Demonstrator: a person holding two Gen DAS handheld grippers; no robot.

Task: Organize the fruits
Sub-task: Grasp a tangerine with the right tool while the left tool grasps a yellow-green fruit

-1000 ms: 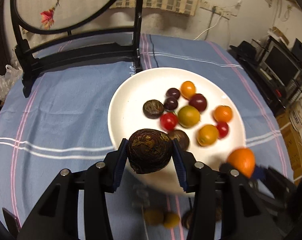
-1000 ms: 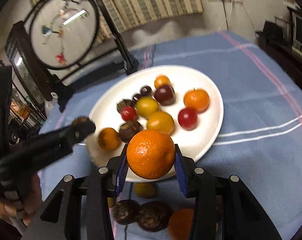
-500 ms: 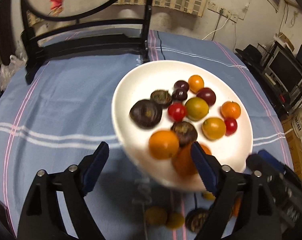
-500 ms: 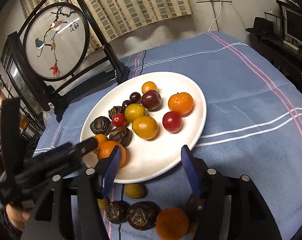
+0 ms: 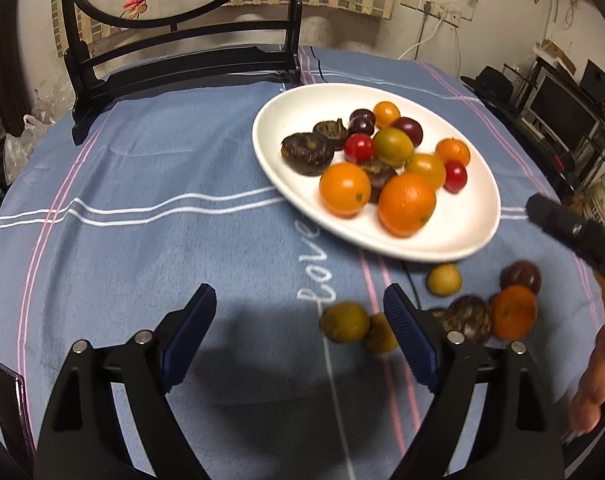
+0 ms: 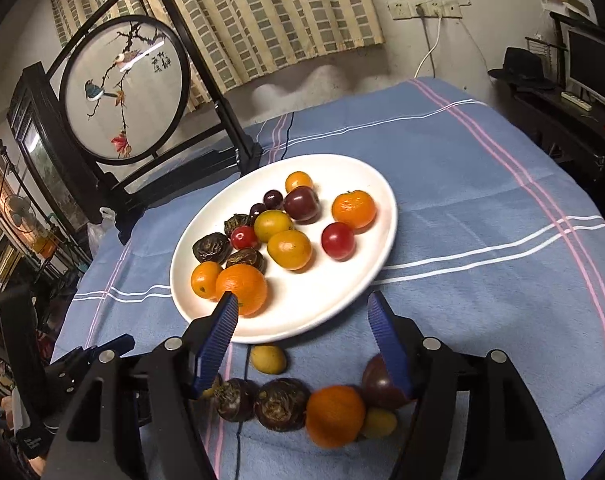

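Blue striped cloth (image 5: 150, 184) covers the table, with a white plate (image 5: 474, 224) of fruit on it. Both tongs have just been opening and hold nothing: the left gripper (image 5: 300, 336) gapes over bare cloth, the right gripper (image 6: 302, 344) over the plate's near rim. An orange (image 6: 244, 286) lies at the plate's seven o'clock. Loose fruit (image 6: 334, 414) sits on the cloth at six o'clock.

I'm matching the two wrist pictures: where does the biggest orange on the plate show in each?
Left wrist view: the big orange lies right of centre, at the plate's near side, beside a smaller orange fruit.
Right wrist view: it sits left of centre at the plate's near-left edge, partly behind a tool finger.
Shared landmark: the round embroidered screen behind the plate.
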